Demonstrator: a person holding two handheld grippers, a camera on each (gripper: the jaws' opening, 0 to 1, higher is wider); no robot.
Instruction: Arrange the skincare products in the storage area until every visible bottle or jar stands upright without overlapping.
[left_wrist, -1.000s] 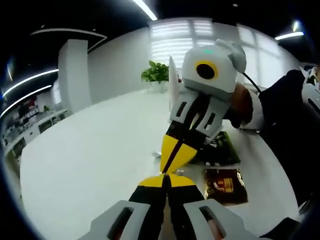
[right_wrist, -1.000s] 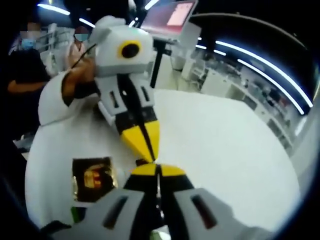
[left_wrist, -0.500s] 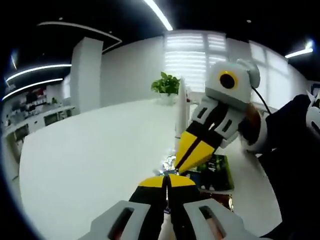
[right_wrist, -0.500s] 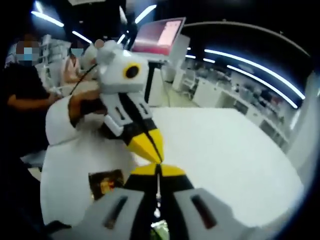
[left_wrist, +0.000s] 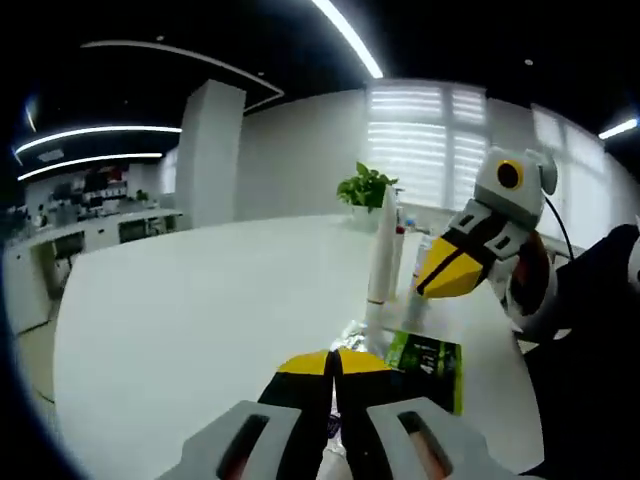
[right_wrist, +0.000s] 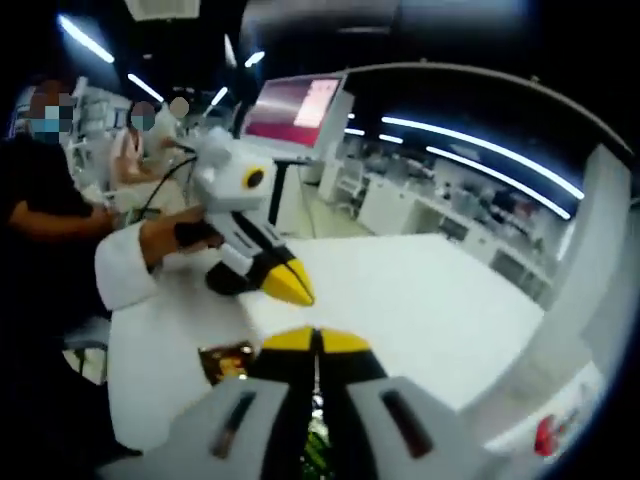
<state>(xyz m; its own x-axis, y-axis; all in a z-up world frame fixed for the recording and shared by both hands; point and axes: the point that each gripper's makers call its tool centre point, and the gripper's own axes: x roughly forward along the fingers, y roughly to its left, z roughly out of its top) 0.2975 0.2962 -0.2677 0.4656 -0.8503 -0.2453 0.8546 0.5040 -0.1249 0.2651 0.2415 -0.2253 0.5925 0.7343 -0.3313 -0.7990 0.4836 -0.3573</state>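
At 1 o'clock past the left gripper (left_wrist: 335, 357), on the white desk (left_wrist: 200, 320): tall white tube (left_wrist: 382, 245) stands upright, a smaller bottle (left_wrist: 401, 252) just beside it, more bottles behind, too blurred to count. Potted plant (left_wrist: 366, 188) further back at 12.

Green flat packet (left_wrist: 428, 358) lies on the desk just past the left jaws at 2 o'clock, something crinkly and silver next to it, can't ID. Right gripper view shows a brown-gold packet (right_wrist: 227, 360) flat on the desk at 10 o'clock of the right gripper (right_wrist: 314, 340).

Jaws: both pairs pressed together, yellow tips meeting, nothing between them. In the left gripper view the right gripper hangs in the air at 2 o'clock, near the tube top, apart from it.

Judgement: no grasp begun yet; upright items look fine, flat packets are the open question.

Risks:
- The tube is tall with a narrow base; a sideways brush from either gripper would tip it and likely take the neighbouring bottle with it.
- Closed jaws need opening before approach, otherwise they just shove things.
- Flat packets are thin against the desk, so jaws may slide over them.
- Grippers are close together; collision is possible if both go for the same cluster.
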